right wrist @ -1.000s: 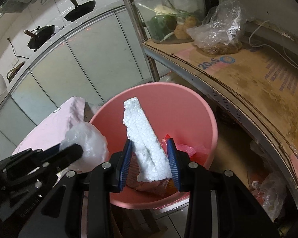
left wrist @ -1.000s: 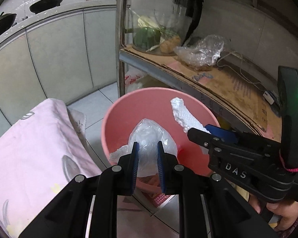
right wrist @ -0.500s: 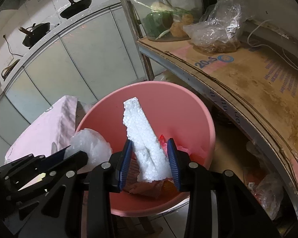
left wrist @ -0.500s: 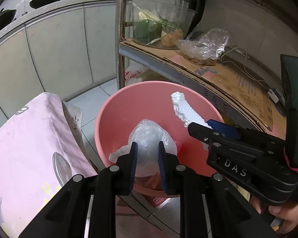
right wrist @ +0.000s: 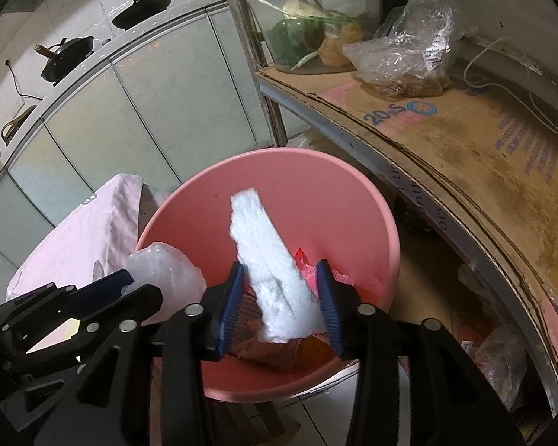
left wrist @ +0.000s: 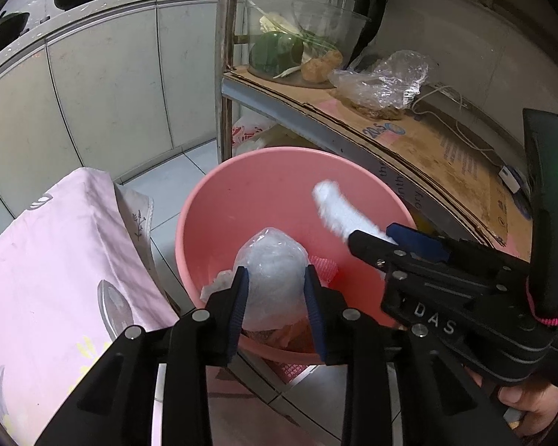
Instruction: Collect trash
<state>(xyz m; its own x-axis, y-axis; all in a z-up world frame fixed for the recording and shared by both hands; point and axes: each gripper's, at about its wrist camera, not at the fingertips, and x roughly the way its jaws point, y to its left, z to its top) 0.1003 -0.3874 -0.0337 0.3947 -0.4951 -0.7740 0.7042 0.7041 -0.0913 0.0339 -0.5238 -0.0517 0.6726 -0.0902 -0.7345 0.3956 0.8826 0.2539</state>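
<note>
The right gripper (left wrist: 387, 236) carries the letters "DAS" in white on its black body, seen at 4 o'clock in the left wrist view. The cardboard (right wrist: 476, 148) lining the metal shelf (right wrist: 353, 137) is printed "20" with more blue letters and a ring after it; the smaller print is too blurred to read. A clear bag (right wrist: 409, 55) on that cardboard bears a white label whose text cannot be made out.

The white foam piece (right wrist: 271, 260) is long, rough-edged and grainy, leaning toward 11 o'clock between the right gripper's blue pads, over the pink bucket (right wrist: 353, 186). Those jaws have just been opening; a gap shows on both sides of the foam, which looks blurred in the left wrist view.

The crumpled clear plastic bag (left wrist: 275, 271) sits between the pads of the left gripper (left wrist: 277, 297), also over the bucket. Its jaws have just been opening too, and whether the pads touch the bag cannot be told.

The bucket holds red and orange wrappers (right wrist: 308, 264) at its bottom. A pink cloth (left wrist: 55, 278) lies at 9 o'clock of it.
</note>
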